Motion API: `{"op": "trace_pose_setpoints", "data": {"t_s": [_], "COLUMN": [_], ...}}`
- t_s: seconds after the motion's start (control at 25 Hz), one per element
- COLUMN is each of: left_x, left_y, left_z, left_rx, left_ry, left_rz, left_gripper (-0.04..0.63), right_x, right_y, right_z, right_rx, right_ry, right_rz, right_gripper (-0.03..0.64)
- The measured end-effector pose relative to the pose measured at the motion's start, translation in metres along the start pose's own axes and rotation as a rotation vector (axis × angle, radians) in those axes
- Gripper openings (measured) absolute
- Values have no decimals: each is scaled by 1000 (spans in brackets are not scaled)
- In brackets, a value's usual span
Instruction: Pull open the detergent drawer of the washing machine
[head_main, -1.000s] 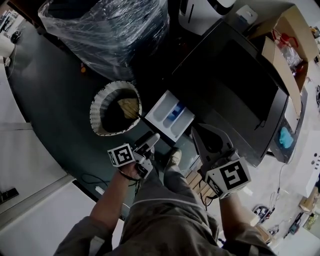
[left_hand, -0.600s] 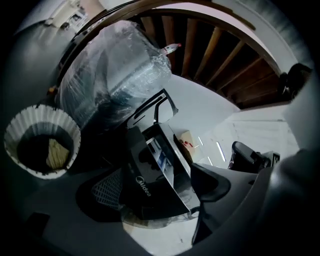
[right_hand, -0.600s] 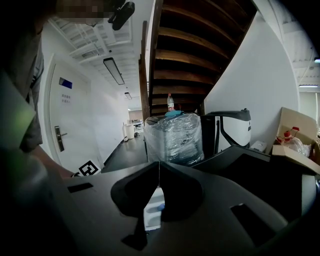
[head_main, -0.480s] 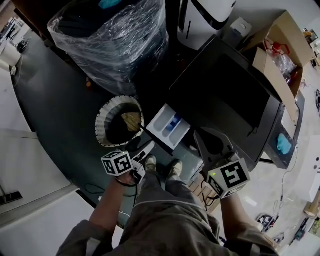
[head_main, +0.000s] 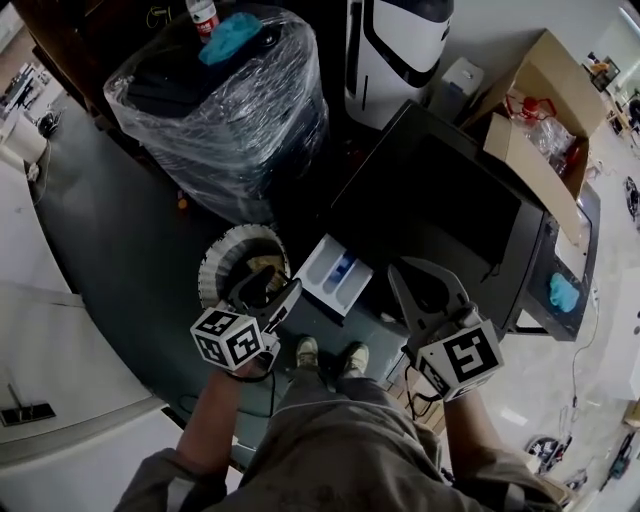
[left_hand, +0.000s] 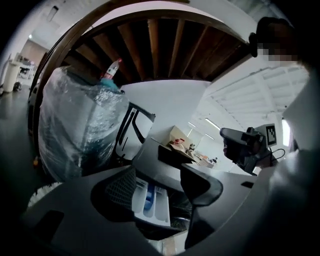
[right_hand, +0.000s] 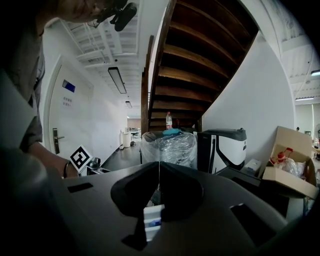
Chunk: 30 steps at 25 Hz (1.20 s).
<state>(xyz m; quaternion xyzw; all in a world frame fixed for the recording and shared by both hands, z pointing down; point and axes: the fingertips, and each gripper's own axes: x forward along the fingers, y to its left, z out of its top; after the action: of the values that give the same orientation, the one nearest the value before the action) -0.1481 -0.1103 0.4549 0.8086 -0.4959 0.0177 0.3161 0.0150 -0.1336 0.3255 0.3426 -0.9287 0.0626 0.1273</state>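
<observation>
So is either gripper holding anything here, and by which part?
Nothing is held. On the left gripper the jaws are closing on empty air; the right gripper is shut, empty; the open detergent drawer sits clear of both.

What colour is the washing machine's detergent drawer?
The drawer is white, with a blue insert in the middle. The head view shows it best.

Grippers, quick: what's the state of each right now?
Left gripper: open, jaws closing, nothing between them.
Right gripper: shut, empty.
</observation>
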Motion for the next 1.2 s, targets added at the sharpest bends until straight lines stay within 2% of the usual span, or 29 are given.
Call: {"op": "trace_pose_setpoints", "data": {"t_s": [0.52,0.64,0.76,0.84,1.04,1.2], "left_x": [-12,-19,-26,-29,-27,-28], "left_y": [-86,-107,-124,-132,-147,-154], "left_z": [122,146,168,176,180,181], "left_rx": [399,472,523,546,647,651], "left_ry": [-183,-241,-288,-302,-269,-266], "left_rz": [-74,-77,-81,-84,-72,-76], "left_gripper": [158,144,118,95,61,29], "right_x": [-47,-56,-62,-68,-85,-94], "right_y": [-5,-7,-13,-17,-24,-23], "right_z": [75,90,103,106,113,115], "right_rx": [-85,-62,4,-3,-40,-58], "right_ry": [-144,-184,-242,-257,-278,-283], "right_rz": [-66,-82,-97,-121,-164,-167], "right_gripper": [32,31,32,32,31,32]}}
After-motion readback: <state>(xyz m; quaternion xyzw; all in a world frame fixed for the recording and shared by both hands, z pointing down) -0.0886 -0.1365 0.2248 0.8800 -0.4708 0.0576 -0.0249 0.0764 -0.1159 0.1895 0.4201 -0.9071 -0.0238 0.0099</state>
